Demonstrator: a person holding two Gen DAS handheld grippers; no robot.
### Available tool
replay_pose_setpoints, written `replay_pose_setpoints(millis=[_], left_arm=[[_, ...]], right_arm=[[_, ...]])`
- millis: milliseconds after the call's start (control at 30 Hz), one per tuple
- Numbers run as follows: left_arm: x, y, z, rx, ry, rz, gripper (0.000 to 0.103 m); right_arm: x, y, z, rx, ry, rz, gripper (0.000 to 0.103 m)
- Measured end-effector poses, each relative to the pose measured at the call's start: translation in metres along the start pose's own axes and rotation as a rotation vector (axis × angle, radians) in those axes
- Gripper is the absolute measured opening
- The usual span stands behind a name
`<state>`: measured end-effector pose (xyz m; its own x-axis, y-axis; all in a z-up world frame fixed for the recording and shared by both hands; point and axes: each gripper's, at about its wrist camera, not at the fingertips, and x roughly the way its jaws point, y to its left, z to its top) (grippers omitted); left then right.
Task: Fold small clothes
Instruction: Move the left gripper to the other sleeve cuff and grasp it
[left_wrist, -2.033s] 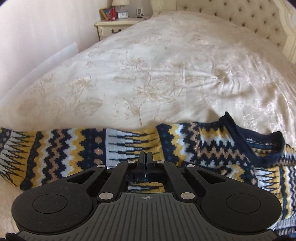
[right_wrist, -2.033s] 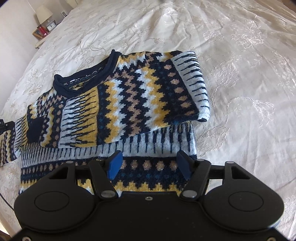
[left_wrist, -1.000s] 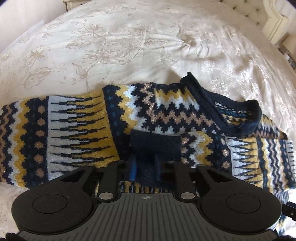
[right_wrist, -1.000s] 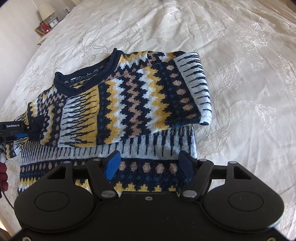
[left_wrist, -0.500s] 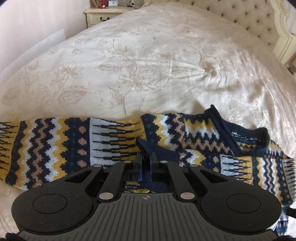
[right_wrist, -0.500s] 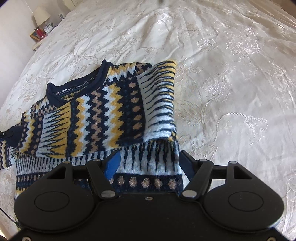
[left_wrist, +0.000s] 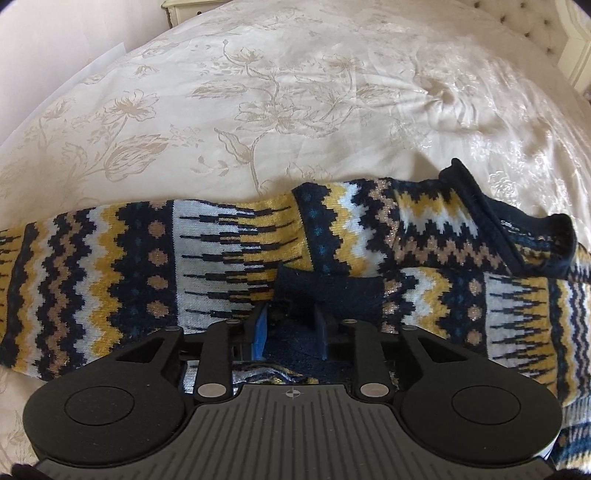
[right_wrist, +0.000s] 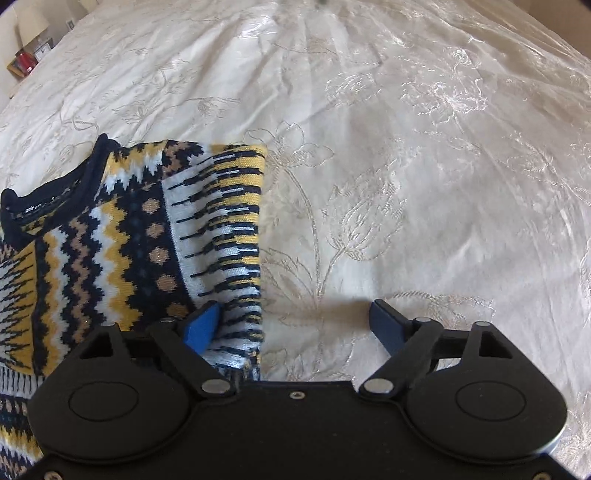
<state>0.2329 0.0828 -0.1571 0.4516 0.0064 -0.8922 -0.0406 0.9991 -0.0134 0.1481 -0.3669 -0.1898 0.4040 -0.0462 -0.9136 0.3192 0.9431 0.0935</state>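
A small knitted sweater (left_wrist: 229, 258) in navy, yellow, white and tan zigzags lies on the bed, with its navy collar (left_wrist: 517, 236) at the right. My left gripper (left_wrist: 290, 325) stands partly open around the navy cuff (left_wrist: 328, 291) of a sleeve laid over the body; the cuff lies between the fingers. In the right wrist view the sweater (right_wrist: 140, 236) lies at the left with one sleeve folded across it. My right gripper (right_wrist: 295, 325) is wide open, low over the sweater's right edge, and holds nothing.
The sweater rests on a cream embroidered bedspread (left_wrist: 295, 92) that fills both views. A tufted headboard (left_wrist: 535, 22) is at the far right, a white bedside table (left_wrist: 184, 9) at the far left. A lamp and red object (right_wrist: 26, 55) stand far left.
My left gripper was shut on the navy cuff half a second ago and has now opened. My right gripper has moved right, to the sweater's right edge, still open.
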Motion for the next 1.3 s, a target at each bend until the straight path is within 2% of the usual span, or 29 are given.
replay_pose_setpoints(millis=[133,200,233,267,400,667,800,967,1300], left_arm=[[0.005,0.005,0.001,-0.021,0.011,-0.062,0.051],[0.006,0.007,0.000,-0.019,0.013,-0.112,0.064],[0.007,0.007,-0.001,-0.014,0.020,-0.142,0.077],[0.008,0.007,-0.001,-0.005,0.030,-0.166,0.082],[0.003,0.002,-0.004,0.032,0.034,-0.156,0.083],[-0.028,0.027,-0.026,-0.009,0.005,-0.148,0.083],[-0.040,0.062,-0.039,-0.075,0.010,-0.121,0.083],[-0.055,0.125,-0.052,-0.188,-0.023,-0.071,0.083],[-0.073,0.226,-0.040,-0.293,-0.120,0.026,0.083]], right_arm=[[-0.001,0.003,-0.005,-0.009,-0.010,-0.007,0.093],[-0.002,0.001,-0.006,0.005,-0.006,0.000,0.097],[-0.003,0.000,-0.008,0.015,-0.005,0.003,0.097],[-0.005,0.000,-0.009,0.023,-0.004,0.007,0.098],[-0.019,0.000,-0.014,0.036,-0.006,0.022,0.099],[-0.060,0.024,-0.038,0.029,-0.037,0.095,0.102],[-0.072,0.047,-0.059,-0.008,-0.019,0.135,0.102],[-0.078,0.077,-0.083,-0.052,0.016,0.177,0.102],[-0.079,0.133,-0.109,-0.103,0.055,0.196,0.102]])
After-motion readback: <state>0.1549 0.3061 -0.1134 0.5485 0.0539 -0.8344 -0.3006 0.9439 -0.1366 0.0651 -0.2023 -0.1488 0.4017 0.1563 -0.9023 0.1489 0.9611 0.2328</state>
